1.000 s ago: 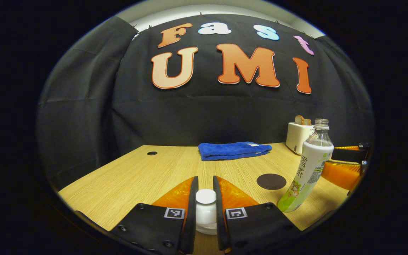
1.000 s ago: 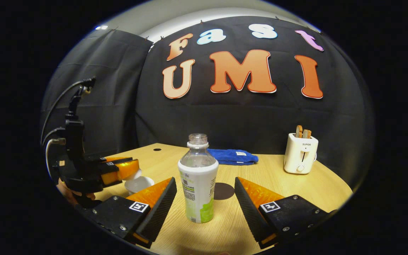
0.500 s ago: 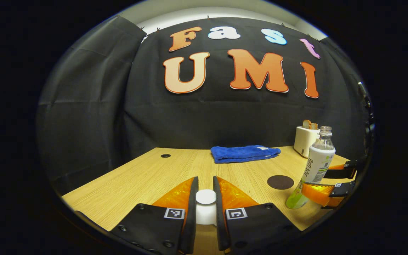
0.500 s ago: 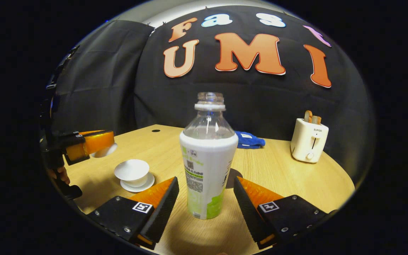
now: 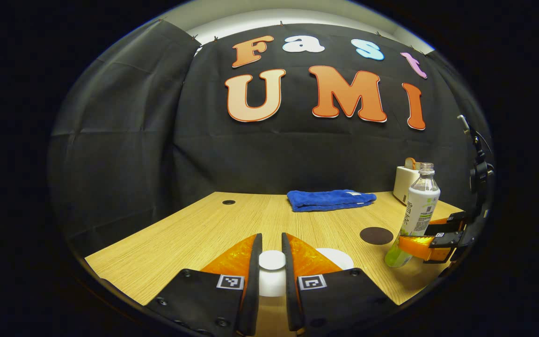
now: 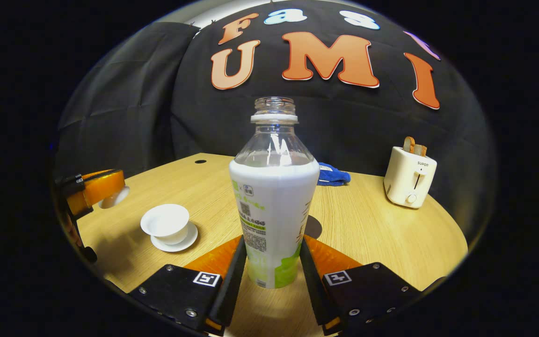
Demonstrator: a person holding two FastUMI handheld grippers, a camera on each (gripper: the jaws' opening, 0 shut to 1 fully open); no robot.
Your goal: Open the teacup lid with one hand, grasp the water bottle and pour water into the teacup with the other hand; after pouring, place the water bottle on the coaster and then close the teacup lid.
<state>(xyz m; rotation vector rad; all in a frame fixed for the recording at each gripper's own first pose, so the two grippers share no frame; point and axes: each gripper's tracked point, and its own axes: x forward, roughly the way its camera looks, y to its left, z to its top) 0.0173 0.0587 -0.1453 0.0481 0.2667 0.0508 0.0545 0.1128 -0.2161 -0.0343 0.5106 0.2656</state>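
Two grippers are at work over a wooden bench [image 6: 382,234], and the teacup [image 6: 165,223] serves as the landmark. The teacup sits open on its saucer [image 6: 176,243], white and empty as far as can be seen. The left gripper [image 5: 272,262] holds the teacup lid [image 5: 272,276] by its knob, jaws nearly closed on it, raised above and just beside the teacup on the side away from the bottle. The right gripper [image 6: 272,262] has its jaws drawn in against both sides of the water bottle [image 6: 273,206], low on the label; the bottle stands upright on the bench, uncapped, well apart from the teacup. The dark round coaster [image 5: 376,235] lies just behind the bottle, farther from the teacup. A blue towel [image 5: 330,200] and a white toaster [image 6: 409,175] rest far beyond the teacup, near the back wall.

The step in hand appears to be securing the bottle for the pour. Since the grip sits low on a tall bottle with an open mouth, a firm squeeze before lifting seems wise, then a level carry toward the teacup. Tipping should start slowly, mouth over the teacup's middle, with the lid kept clear to the side.
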